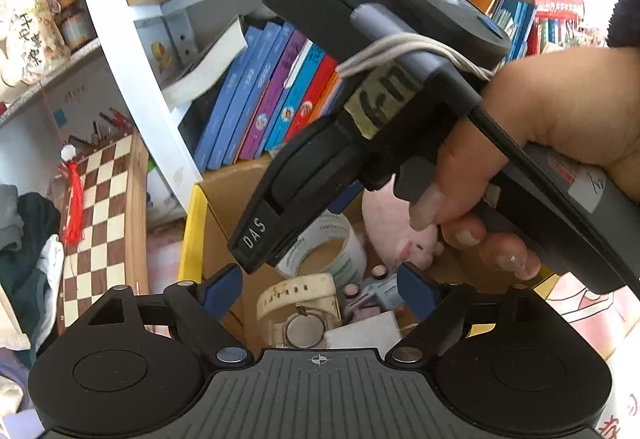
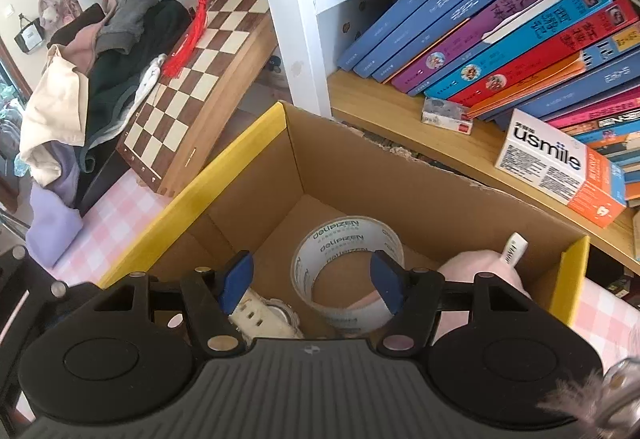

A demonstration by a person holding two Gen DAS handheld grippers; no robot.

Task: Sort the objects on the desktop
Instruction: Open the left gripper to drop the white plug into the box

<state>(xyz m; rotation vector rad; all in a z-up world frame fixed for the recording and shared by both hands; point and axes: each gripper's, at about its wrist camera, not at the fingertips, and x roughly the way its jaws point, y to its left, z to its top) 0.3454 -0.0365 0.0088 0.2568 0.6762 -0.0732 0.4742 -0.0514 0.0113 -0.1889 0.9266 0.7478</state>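
A cardboard box (image 2: 360, 175) with yellow-taped rims holds a roll of tape (image 2: 348, 271), a white watch (image 2: 264, 315) and a pink plush toy (image 2: 476, 263). My right gripper (image 2: 312, 283) hangs open and empty just above the box, its blue pads either side of the tape roll. In the left wrist view the same box (image 1: 224, 207) shows with the tape roll (image 1: 324, 251), the watch (image 1: 296, 303), the plush (image 1: 396, 231) and small cosmetic items (image 1: 368, 291). My left gripper (image 1: 320, 287) is open and empty above it. The hand-held right gripper (image 1: 360, 99) fills the view ahead.
A shelf of leaning books (image 2: 500, 39) stands behind the box, with a usmile carton (image 2: 560, 163) on the wooden ledge. A chessboard (image 2: 192, 79) leans at the left beside a pile of clothes (image 2: 92, 79). The table has a pink checked cloth (image 2: 112, 223).
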